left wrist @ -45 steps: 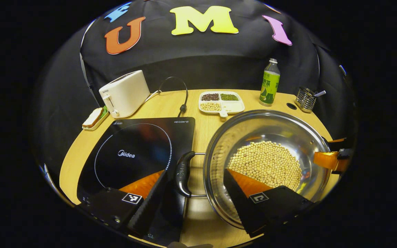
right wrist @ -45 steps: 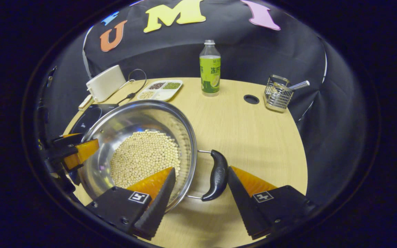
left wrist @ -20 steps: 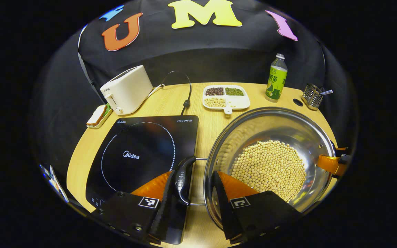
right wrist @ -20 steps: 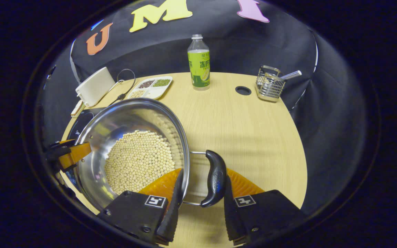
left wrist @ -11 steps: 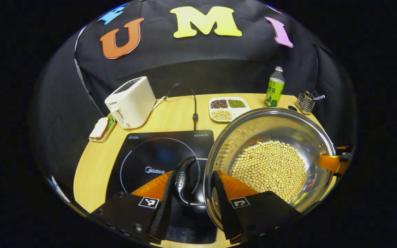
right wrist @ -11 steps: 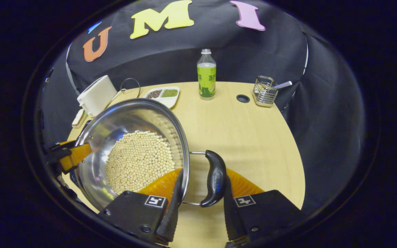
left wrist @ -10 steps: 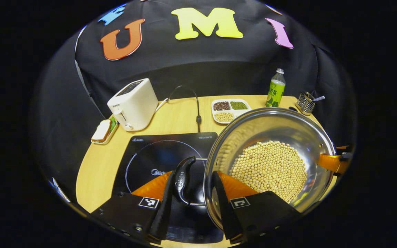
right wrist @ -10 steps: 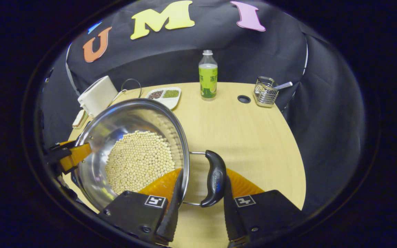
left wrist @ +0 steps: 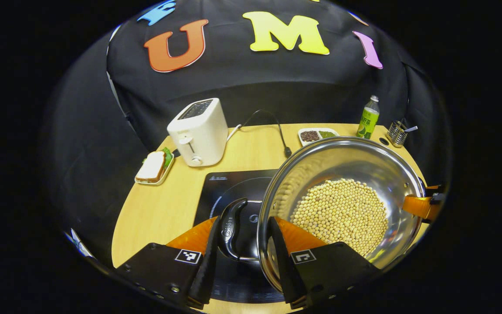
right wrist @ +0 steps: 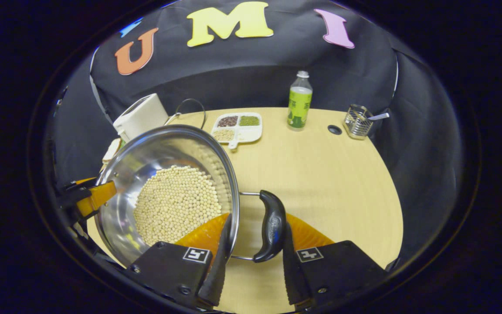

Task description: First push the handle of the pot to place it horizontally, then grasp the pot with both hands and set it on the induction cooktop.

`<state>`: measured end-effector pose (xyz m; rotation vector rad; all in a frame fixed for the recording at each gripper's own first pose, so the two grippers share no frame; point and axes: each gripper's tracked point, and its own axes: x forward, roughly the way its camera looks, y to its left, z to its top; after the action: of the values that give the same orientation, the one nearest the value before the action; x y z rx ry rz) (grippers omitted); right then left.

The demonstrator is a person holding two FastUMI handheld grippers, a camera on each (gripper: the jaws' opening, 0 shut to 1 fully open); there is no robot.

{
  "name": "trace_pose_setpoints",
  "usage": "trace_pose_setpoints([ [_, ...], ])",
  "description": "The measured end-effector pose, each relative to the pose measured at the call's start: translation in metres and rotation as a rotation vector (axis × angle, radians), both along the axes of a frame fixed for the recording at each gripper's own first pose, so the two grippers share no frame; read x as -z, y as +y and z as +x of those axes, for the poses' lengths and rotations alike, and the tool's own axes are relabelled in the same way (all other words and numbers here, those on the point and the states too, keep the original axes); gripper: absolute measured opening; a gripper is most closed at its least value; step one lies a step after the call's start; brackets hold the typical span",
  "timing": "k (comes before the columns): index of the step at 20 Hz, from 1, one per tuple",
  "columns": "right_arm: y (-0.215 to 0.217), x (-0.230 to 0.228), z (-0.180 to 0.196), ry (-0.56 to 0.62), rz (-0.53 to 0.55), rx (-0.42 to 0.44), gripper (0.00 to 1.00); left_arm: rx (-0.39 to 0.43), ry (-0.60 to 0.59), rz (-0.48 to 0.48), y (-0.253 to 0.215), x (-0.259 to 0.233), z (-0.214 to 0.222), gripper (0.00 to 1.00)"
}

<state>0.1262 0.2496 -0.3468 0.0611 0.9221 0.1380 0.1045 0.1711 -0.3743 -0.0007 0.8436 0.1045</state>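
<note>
A steel pot [left wrist: 342,157] holding soybeans [left wrist: 340,209] hangs above the black induction cooktop [left wrist: 227,187], covering its right part. My left gripper [left wrist: 241,257] is shut on the pot's black left handle [left wrist: 232,226], one finger outside the handle and the other inside the pot wall. In the right gripper view the pot [right wrist: 164,152] sits at the left, and my right gripper [right wrist: 253,257] is shut the same way on the right handle [right wrist: 270,226]. Each view shows the other gripper at the pot's far rim.
A white toaster [left wrist: 198,131] with its cable [left wrist: 273,124] stands behind the cooktop, a sandwich plate [left wrist: 152,168] to its left. A divided bean dish [right wrist: 235,126], a green bottle [right wrist: 299,102] and a wire holder [right wrist: 357,122] stand at the table's back.
Both grippers closed on the handles, then carried the pot up and left from the bare table to above the cooktop. The back objects have shifted right in both views.
</note>
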Motion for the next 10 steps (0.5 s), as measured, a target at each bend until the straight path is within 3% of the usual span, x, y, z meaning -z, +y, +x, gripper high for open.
trace_pose_setpoints([
  [10,0.07,0.005,-0.001,0.014,0.0,-0.018,0.56,-0.016,0.031,0.012,0.067,0.014,-0.006,0.6],
])
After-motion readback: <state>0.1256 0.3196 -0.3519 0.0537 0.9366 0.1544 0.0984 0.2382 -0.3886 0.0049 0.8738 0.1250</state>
